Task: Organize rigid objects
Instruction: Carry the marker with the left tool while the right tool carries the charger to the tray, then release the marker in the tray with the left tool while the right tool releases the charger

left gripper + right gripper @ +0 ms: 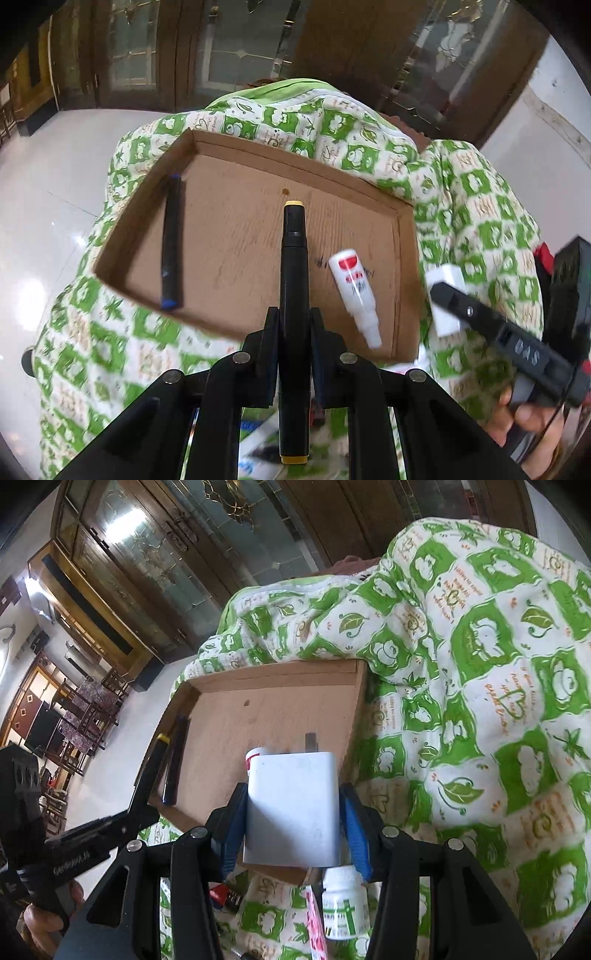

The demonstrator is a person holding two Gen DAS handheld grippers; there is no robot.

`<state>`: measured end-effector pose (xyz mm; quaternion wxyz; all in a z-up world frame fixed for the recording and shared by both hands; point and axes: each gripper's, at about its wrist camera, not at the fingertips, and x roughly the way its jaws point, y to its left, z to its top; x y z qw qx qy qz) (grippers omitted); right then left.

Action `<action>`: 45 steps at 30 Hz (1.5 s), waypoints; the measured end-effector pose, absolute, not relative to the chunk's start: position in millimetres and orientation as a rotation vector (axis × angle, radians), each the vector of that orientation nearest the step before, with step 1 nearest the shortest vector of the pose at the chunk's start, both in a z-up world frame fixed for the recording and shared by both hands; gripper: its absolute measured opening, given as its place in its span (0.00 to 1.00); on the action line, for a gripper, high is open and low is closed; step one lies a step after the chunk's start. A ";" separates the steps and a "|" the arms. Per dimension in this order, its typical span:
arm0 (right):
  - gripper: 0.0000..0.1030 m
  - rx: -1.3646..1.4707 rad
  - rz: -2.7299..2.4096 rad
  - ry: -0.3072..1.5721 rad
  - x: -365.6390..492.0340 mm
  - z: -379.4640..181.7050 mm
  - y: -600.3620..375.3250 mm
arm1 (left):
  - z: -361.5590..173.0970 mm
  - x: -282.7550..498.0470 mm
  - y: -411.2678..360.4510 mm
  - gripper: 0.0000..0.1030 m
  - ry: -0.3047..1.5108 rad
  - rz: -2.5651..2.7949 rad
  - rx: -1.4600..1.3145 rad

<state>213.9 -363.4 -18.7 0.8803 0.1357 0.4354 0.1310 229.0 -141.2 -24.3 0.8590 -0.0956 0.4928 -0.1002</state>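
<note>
Left wrist view: one shallow cardboard tray [236, 236] fills the middle of the frame, lying on a green-and-white printed quilt [461, 206]. Its floor is flat and matte, with low folded walls. Inside lie one black pen with blue ends [172, 243] along the left wall and one small white tube with a red label [354, 291] at lower right; the centre of the floor is bare. The left gripper [293, 332] at bottom centre is clamped on one black marker with yellow caps [293, 266], which reaches over the tray. At right, the right gripper [448, 299] carries one white charger block [447, 284] just outside the tray's right wall.

Right wrist view: the right gripper [293, 812], with blue pads [352, 823], grips the smooth, rounded charger [293, 805] at frame centre over the tray's near edge [177, 816]. One white ribbed-cap bottle [343, 901] stands on the quilt at the bottom. The left gripper [147, 775] holds the marker over the tray's left wall.
</note>
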 end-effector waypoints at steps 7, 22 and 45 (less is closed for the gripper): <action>0.46 0.258 0.290 0.912 237.2 -21.5 -352.8 | -48.2 265.4 -157.3 0.14 1.066 -0.175 -0.185; 0.46 0.077 0.263 0.925 301.4 -41.5 -319.1 | -81.0 290.6 -174.3 0.14 1.049 -0.173 -0.147; 0.46 -0.023 0.224 0.923 312.6 -63.3 -302.4 | -77.5 282.0 -178.1 0.16 1.025 -0.178 -0.059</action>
